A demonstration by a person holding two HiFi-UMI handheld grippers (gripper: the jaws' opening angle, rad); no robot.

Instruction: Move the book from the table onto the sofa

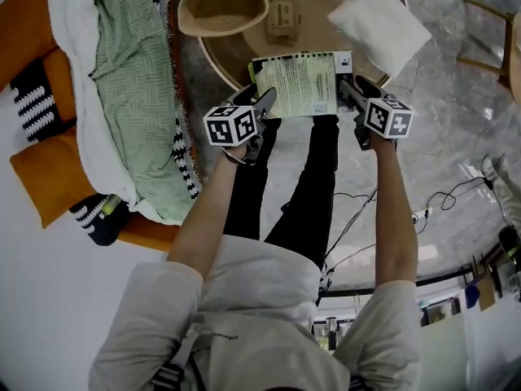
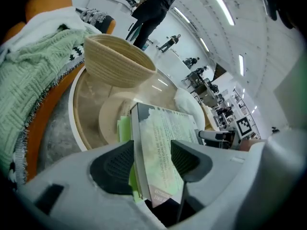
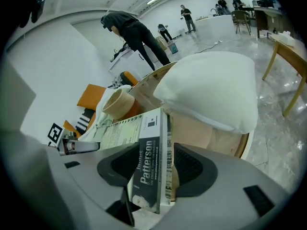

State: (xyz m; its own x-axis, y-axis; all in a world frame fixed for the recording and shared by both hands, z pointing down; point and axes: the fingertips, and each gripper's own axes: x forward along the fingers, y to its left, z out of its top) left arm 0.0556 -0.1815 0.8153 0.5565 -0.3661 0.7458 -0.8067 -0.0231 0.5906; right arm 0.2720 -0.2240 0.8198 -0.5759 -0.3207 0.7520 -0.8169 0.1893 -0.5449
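The book [image 1: 297,84], pale green cover up, lies at the near edge of the round wooden table [image 1: 213,59], on some light green sheets [image 2: 123,128]. My left gripper [image 1: 264,103] is at its left edge and my right gripper [image 1: 350,90] at its right edge. In the left gripper view the book [image 2: 160,143] runs between the jaws of the left gripper [image 2: 152,158], with a gap at the right pad [image 2: 189,159]. In the right gripper view its dark spine [image 3: 146,169] stands between the right gripper's [image 3: 152,166] open jaws. Neither grips it.
A woven bowl [image 1: 221,8], a small wooden block [image 1: 282,16] and a white pillow [image 1: 378,23] share the table. The orange sofa [image 1: 32,47] with a green blanket [image 1: 134,80] is at the left. Cables [image 1: 358,210] lie on the marble floor. A wooden chair [image 1: 488,31] stands at the right.
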